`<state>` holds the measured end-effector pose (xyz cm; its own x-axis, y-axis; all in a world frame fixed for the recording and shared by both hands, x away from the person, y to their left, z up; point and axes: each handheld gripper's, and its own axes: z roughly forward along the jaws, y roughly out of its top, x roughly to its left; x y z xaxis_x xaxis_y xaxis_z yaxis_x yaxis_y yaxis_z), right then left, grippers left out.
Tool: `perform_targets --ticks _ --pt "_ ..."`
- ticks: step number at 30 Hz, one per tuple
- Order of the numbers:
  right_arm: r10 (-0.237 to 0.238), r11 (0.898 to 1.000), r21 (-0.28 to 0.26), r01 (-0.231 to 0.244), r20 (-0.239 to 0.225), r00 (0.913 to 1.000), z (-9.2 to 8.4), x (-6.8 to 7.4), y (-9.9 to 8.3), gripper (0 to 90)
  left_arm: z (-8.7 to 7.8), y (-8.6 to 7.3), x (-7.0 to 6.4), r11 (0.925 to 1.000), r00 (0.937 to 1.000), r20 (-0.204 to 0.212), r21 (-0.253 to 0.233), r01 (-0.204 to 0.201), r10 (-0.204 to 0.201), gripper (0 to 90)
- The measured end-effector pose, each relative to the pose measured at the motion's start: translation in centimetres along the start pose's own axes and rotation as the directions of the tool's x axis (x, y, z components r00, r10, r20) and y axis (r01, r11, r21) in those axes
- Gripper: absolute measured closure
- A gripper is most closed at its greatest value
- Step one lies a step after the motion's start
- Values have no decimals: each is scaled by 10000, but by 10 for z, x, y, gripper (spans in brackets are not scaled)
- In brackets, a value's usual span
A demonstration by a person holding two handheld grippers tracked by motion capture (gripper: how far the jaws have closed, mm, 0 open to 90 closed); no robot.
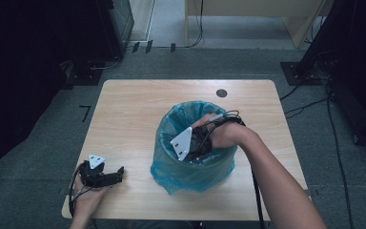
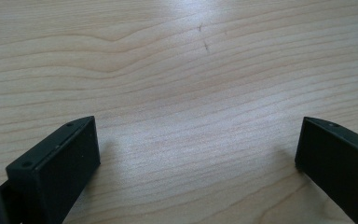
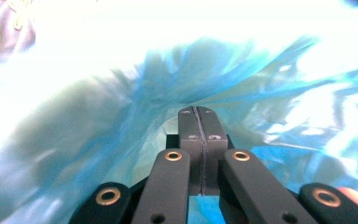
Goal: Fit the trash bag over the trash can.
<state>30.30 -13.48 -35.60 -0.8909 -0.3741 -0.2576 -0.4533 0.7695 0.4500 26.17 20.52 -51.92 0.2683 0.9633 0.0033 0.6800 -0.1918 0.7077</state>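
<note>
A: Where is the blue bin bag (image 1: 190, 167) seen, and which way is it turned?

B: It is stood upright right of the table's (image 1: 124, 119) centre, mouth upward. Its bottom is hidden.

A: And the right gripper (image 1: 193, 143)?

B: It is dipped into the mouth, jaws pressed together; whether plastic is pinched cannot be told. The left gripper (image 1: 116, 174) is rested near the table's near-left corner, jaws spread wide, nothing held.
</note>
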Motion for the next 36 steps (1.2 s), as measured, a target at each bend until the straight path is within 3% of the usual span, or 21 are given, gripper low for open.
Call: perform_targets --ticks 8,16,20,27,36 --pt "-76 9997 250 74 41 10000 -15 10 -6 900 0 0 0 10000 10000 -4 1 2 -2 0" --pt "-209 9910 1299 325 -900 9957 12 17 -15 900 0 0 0 10000 10000 -20 -10 17 -17 0" --pt "-212 9880 1498 366 -1030 9945 19 17 -17 900 0 0 0 10000 10000 -16 6 17 -17 0" --pt "-152 9958 892 206 -604 9981 6 16 -13 900 0 0 0 10000 10000 -11 20 14 -14 0" --pt "84 9998 165 -90 319 9995 -27 18 -8 900 0 0 0 10000 10000 -16 5 15 -15 0"
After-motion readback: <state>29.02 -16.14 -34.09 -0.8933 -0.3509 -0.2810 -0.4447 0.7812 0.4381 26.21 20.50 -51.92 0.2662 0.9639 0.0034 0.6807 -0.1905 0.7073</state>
